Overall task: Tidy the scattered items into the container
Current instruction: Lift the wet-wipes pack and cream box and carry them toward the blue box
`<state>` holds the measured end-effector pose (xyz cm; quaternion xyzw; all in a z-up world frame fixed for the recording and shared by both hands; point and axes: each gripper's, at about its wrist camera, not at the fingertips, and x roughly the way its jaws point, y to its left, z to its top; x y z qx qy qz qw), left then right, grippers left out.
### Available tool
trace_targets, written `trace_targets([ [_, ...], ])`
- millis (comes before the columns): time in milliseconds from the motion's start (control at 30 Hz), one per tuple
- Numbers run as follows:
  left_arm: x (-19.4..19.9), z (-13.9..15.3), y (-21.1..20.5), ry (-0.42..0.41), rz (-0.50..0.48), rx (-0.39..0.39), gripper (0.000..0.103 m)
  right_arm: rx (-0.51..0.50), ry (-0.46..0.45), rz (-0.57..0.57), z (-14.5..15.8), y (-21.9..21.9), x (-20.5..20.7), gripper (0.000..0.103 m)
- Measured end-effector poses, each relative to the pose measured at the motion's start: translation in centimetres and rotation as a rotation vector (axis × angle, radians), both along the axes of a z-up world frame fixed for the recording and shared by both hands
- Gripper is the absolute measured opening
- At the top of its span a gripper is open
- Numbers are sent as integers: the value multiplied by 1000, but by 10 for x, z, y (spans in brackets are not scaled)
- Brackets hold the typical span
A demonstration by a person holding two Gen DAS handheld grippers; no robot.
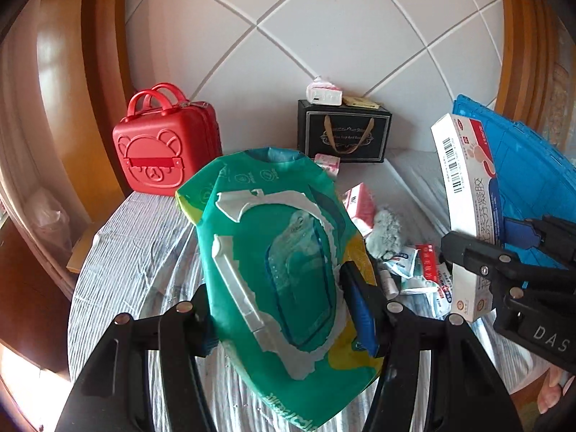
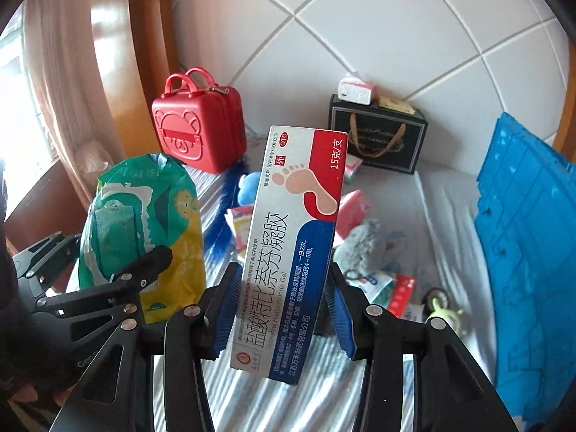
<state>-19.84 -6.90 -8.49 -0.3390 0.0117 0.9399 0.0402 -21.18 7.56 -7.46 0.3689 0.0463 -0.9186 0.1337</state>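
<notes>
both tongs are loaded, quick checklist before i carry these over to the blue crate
1. Left tongs clamped on green wipes pack: ok.
2. Right tongs clamped on ointment box: ok.
3. Both items lifted off the striped cloth: ok.
4. Blue crate in sight at right: ok.
5. Free room inside crate: cannot tell.
6. Two held items apart from each other: ok.

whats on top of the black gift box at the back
On the black gift box sit a white and pink carton and a flat gold packet beside it. What the box holds inside cannot be seen.
</notes>
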Motion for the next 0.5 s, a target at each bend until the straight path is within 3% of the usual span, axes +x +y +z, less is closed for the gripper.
trace_targets([
  [233,12,28,26,84,-114,64,58,44,106,-151,47,37,32,46],
  [500,19,55,76,149,-207,72,58,38,189,-291,88,96,62,46],
])
